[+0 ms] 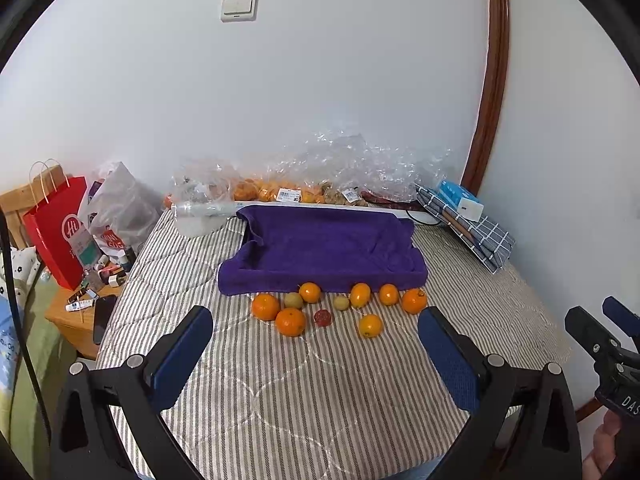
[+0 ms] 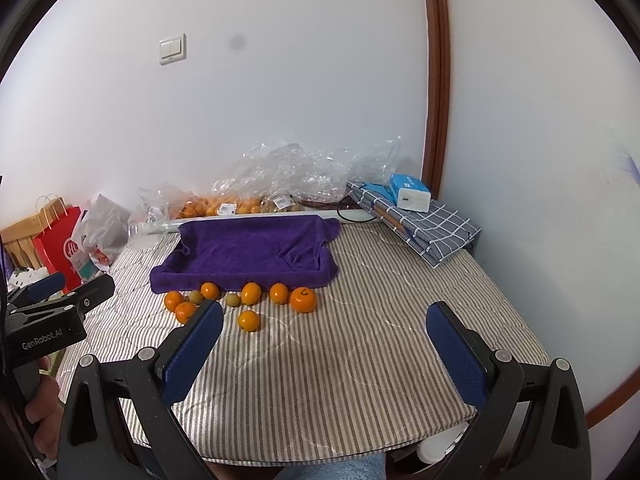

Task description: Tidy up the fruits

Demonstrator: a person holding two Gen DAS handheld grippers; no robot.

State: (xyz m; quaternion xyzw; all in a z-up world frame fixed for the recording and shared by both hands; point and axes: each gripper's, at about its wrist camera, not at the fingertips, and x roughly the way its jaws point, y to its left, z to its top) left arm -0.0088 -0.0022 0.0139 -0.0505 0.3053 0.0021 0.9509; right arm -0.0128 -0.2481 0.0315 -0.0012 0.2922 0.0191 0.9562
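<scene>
Loosely strewn round oranges on striped quilt — plush purple towel beside

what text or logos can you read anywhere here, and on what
"GenRobot.AI": on the black body of the left gripper.
"DAS", cut off by the frame edge: on the black body of the right gripper.
Round white logo on the red paper bag: not legible.
Barcode labels on the clear fruit bags: too small.

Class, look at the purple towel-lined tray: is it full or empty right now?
Empty. The purple tray shows only bare cloth inside; the oranges and other fruit all lie on the striped cover in front of it.
</scene>
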